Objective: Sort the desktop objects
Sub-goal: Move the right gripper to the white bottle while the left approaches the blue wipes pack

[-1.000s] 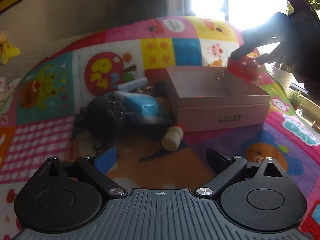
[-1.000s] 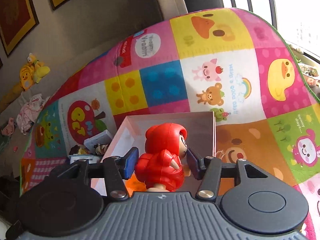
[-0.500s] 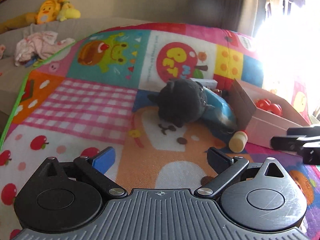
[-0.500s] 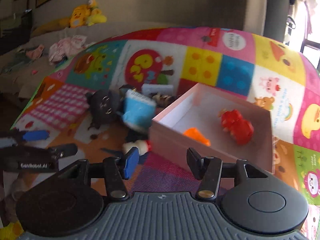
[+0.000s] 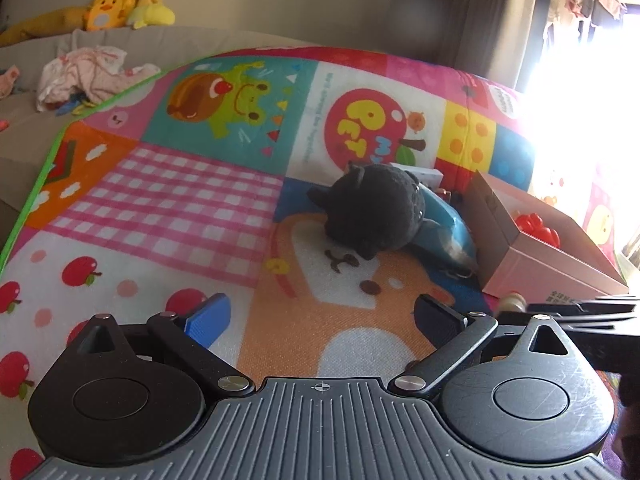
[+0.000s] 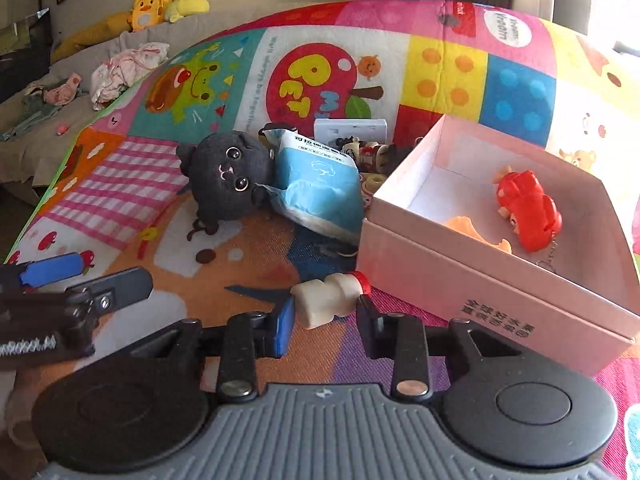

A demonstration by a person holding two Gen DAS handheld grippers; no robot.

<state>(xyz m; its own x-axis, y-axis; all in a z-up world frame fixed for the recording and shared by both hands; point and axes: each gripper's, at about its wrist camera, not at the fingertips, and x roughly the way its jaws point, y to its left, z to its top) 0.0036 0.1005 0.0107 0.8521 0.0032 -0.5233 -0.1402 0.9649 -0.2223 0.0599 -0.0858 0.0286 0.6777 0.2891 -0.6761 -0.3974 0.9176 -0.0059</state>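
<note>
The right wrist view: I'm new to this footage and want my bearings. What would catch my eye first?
Likely the black plush cat lying mid-mat against a blue packet, and the open pink box to the right holding a red figurine. Nearest, the right gripper brackets a small cream toy with a red cap, jaws open around it, while the left gripper hangs open at the left edge.

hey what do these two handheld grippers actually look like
The left gripper and the right gripper match: black plastic, a ribbed grey front plate, two round black discs, silver pivot screws. Each has one blue finger pad and one black. No cables or sleeves show.
</note>
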